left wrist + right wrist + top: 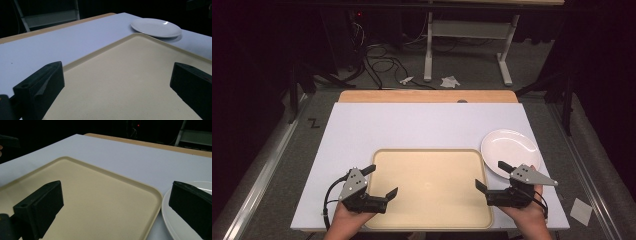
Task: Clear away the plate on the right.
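Between the spread jaws of the left gripper [115, 87], in its own view, lies the bare floor of a cream tray [130, 85]; the tray's raised rim runs from just beyond the left-hand jaw toward the far corner, and beyond that corner sits a white plate [156, 27], glossy, shallow and round, with a small glint on its far edge. Both jaws stand wide apart and pinch nothing.

Between the jaws of the right gripper [113, 207], likewise spread and holding nothing, its own view shows the same tray [87, 195] with its rounded corner near the right-hand jaw, and that jaw hangs over the plate's [175, 220] rim. The plate lies just beside the tray; whether they touch cannot be told.

From the high view comes what neither gripper view gives: the whole layout. A white sheet [412, 125] covers the bench [427, 96], whose wooden edge shows at the far side. The tray [432, 187] is a rounded rectangle, plain and matte. The left gripper [379, 181] sits at the tray's left edge, the right gripper [493, 176] at its right edge, each with a grey three-cornered plate on top and a hand behind it. Beyond the bench, cables [382, 62] trail on the floor by a white frame's legs [467, 45].
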`<state>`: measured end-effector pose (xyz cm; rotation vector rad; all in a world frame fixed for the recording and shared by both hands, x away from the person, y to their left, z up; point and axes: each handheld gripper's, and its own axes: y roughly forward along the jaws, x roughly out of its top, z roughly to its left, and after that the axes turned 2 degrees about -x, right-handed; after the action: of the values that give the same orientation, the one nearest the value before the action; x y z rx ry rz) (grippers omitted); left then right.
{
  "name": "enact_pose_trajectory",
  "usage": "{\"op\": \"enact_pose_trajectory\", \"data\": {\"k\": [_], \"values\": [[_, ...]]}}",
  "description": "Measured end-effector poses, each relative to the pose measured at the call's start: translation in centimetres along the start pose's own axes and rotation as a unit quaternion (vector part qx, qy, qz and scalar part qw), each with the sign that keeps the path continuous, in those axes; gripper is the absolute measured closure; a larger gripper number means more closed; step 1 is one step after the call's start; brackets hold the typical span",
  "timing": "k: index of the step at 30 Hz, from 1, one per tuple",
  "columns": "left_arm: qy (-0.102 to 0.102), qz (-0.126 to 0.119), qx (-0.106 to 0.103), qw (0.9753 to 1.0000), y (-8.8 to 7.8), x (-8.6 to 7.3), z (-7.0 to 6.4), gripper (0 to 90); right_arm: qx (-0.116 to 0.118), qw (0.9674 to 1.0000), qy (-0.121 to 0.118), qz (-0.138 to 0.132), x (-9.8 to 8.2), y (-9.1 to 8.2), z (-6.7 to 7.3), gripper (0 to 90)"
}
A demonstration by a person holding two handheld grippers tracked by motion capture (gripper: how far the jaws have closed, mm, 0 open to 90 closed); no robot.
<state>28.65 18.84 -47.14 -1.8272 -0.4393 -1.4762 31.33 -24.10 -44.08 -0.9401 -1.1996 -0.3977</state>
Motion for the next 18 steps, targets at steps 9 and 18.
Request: {"op": "enact_pose_trajectory", "data": {"k": [9, 18], "values": [[0.003, 0.004, -0.005, 1.0, 0.1, -0.07, 0.04, 0.2, 0.002, 1.0, -0.002, -0.003, -0.08, -0.01, -0.36, 0.3], [0.006, 0.006, -0.008, 0.9999, 0.1, -0.06, -0.02, 0.2, 0.004, 1.0, 0.003, -0.004, -0.14, 0.03, -0.43, 0.3]]}}
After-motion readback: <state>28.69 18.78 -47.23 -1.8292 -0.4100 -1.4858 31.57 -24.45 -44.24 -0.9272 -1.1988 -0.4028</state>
